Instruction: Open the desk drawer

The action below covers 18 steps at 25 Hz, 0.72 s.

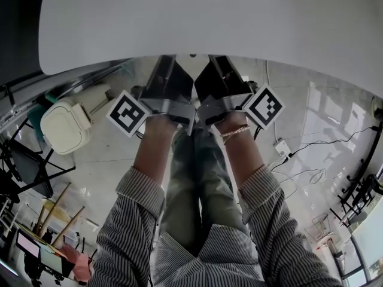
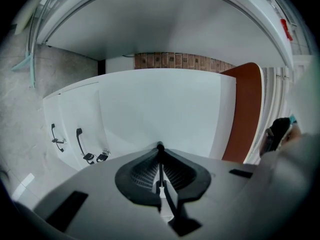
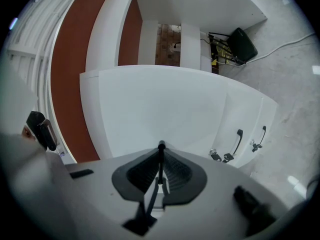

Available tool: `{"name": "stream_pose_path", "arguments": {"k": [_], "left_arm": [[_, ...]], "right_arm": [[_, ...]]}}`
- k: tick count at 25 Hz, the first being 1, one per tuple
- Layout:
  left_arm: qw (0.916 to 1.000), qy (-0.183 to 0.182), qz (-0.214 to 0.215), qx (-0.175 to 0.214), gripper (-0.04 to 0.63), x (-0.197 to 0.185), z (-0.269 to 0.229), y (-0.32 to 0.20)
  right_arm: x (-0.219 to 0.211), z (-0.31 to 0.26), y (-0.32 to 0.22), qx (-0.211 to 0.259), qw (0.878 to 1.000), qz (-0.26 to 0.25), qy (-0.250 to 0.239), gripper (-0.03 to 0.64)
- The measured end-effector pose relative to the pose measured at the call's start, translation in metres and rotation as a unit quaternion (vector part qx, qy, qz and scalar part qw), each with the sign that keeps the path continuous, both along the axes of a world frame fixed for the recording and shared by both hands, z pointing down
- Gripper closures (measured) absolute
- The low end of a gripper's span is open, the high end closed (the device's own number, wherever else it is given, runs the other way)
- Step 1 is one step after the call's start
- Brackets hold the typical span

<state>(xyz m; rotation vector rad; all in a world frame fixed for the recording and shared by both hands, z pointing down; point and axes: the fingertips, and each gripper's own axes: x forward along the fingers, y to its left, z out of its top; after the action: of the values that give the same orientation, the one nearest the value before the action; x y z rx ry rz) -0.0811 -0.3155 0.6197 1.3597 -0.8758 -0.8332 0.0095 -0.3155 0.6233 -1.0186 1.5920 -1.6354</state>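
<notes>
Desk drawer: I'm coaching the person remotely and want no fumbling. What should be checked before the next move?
1. Left gripper empty: ok, jaws together on nothing.
2. Right gripper empty: ok.
3. Jaws apart enough for a grasp: not ok.
4. Black handles in sight: ok, off to the side in both gripper views.
5. Gripper aimed at a handle: not ok, both face the plain white panel.
6. Lock state: cannot tell; small metal fittings sit by a handle.

Head view looks steeply down; both gripper views face the nearby drawer unit [image 2: 160,111].
</notes>
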Motion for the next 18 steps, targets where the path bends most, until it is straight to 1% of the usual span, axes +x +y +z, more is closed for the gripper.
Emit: {"name": "stream_pose_path", "arguments": {"k": [5,11,18], "left_arm": [[1.0000,-0.003,0.004,-0.007,0.557,0.001,0.002,0.004],[0.9999,0.002,0.005,-0.013,0.557,0.003,0.012,0.010],[0.9999,0.009,0.003,-0.008,0.558,-0.005,-0.001,0.035]], "right_arm": [[0.001,0.002,0.005,-0.008,1.000,0.004,-0.002,0.580],[0.002,0.012,0.010,-0.011,1.000,0.005,-0.001,0.580],[-0.006,-0.001,0.035,-0.007,1.000,0.006,-0.003,0.581]]}}
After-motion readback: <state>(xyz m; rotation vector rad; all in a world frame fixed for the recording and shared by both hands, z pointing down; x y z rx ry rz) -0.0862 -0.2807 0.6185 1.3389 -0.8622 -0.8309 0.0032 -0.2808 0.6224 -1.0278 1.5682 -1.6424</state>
